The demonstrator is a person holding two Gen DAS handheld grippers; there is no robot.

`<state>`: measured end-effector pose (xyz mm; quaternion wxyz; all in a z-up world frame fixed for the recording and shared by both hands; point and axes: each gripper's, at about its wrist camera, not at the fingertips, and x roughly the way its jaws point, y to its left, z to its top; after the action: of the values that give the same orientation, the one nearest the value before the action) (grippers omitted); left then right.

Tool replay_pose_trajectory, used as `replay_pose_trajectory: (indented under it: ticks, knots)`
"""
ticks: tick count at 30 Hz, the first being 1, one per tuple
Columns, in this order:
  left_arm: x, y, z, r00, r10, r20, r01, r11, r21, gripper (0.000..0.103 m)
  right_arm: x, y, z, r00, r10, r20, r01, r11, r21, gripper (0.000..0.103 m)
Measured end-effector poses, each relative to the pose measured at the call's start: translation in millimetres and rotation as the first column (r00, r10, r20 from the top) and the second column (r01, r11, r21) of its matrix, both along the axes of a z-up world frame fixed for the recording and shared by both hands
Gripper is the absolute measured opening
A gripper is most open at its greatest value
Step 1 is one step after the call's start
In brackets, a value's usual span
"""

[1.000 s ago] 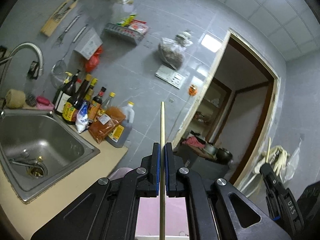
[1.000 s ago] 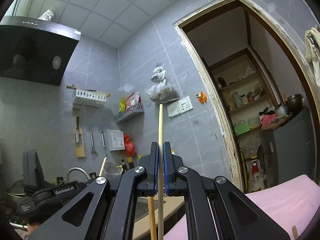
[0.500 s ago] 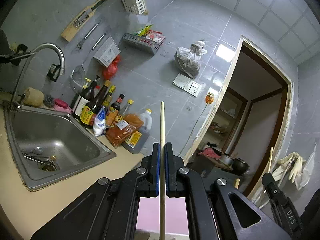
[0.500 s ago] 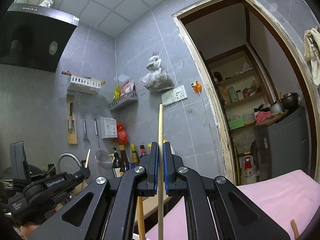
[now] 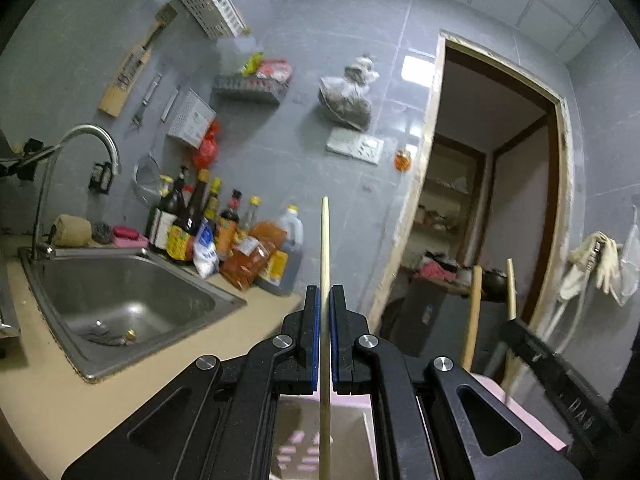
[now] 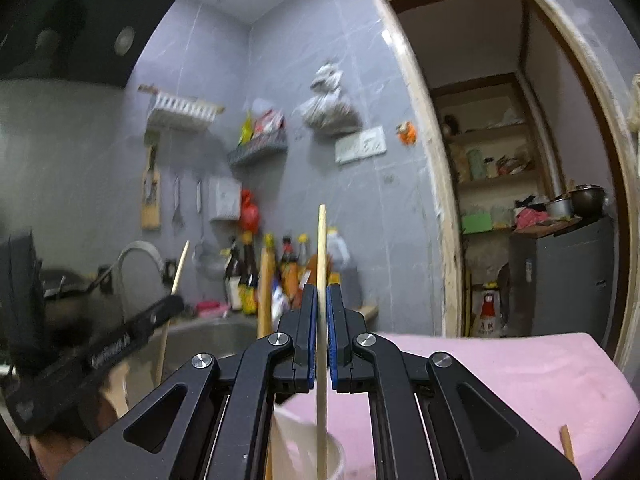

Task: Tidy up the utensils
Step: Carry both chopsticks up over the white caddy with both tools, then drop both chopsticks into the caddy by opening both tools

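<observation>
My left gripper (image 5: 325,293) is shut on a pale wooden chopstick (image 5: 325,240) that stands upright between its blue pads. Its lower end hangs over the open mouth of a container (image 5: 352,432). In the right wrist view my right gripper (image 6: 321,290) is shut on a second upright chopstick (image 6: 321,248), whose lower end reaches into a white cup (image 6: 334,450). A thicker wooden stick (image 6: 264,288) stands in the same cup. The left gripper's black body (image 6: 120,340) shows at the left with its chopstick (image 6: 178,268).
A steel sink (image 5: 120,304) and tap (image 5: 80,148) are set in the beige counter (image 5: 60,408), with sauce bottles (image 5: 208,232) behind. The cup stands on a pink cloth (image 6: 500,368) where a loose stick (image 6: 566,444) lies. A doorway (image 6: 520,200) opens at right.
Both grippers have sunk, each still holding its chopstick. The left view has rolled nearer to level. The white cup has come into sight under the right gripper.
</observation>
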<state>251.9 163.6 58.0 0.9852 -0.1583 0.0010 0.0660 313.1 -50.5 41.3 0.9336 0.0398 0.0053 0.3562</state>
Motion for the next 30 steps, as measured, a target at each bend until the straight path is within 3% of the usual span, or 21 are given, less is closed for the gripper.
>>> replay_pose_trajectory:
  ticks: [4, 9, 13, 16, 18, 21, 23, 26, 30]
  knots:
    - [-0.7, -1.9, -0.2, 0.995, -0.053, -0.082, 0.053, 0.999, -0.003, 0.004, -5.9, -3.9, -3.3, 0.999, 0.033, -0.042, -0.036, 0.997, -0.064, 0.006]
    - [3.5, -0.5, -6.0, 0.979, -0.114, -0.170, 0.106, 0.993, -0.055, 0.006, -8.1, -15.6, -4.7, 0.993, 0.053, -0.105, -0.058, 0.997, -0.047, 0.011]
    - [-4.6, -4.0, -9.0, 0.978, -0.114, -0.172, 0.106, 0.993, -0.053, 0.007, -10.9, -25.0, -6.4, 0.989, 0.056, -0.139, -0.060, 0.998, -0.021, 0.022]
    - [-13.9, -8.1, -5.1, 0.979, -0.127, -0.158, 0.120, 0.991, -0.051, 0.017, -16.7, -31.8, -4.3, 0.989, 0.048, -0.137, -0.051, 0.999, -0.017, 0.024]
    - [-21.8, -11.5, -0.6, 0.979, -0.145, -0.142, 0.138, 0.989, -0.057, 0.032, -20.9, -38.5, -0.1, 0.989, 0.041, -0.139, -0.042, 0.999, -0.006, 0.033]
    - [-32.5, -19.9, 9.4, 0.981, -0.147, -0.127, 0.145, 0.989, -0.023, 0.037, -28.9, -52.0, 7.4, 0.991, 0.018, -0.131, -0.017, 1.000, 0.011, 0.054]
    - [-38.5, -27.2, 14.2, 0.981, -0.141, -0.132, 0.144, 0.990, 0.013, 0.041, -34.5, -63.2, 11.7, 0.992, 0.004, -0.122, -0.002, 1.000, 0.016, 0.056]
    - [-45.7, -35.1, 16.2, 0.979, -0.150, -0.140, 0.154, 0.988, 0.020, 0.051, -42.5, -82.3, 17.0, 0.993, -0.030, -0.113, 0.032, 0.999, 0.020, 0.073]
    - [-55.3, -52.0, 16.5, 0.976, -0.169, -0.141, 0.179, 0.982, 0.065, 0.059, -54.9, -110.4, 20.9, 0.992, -0.088, -0.095, 0.090, 0.996, 0.020, 0.082]
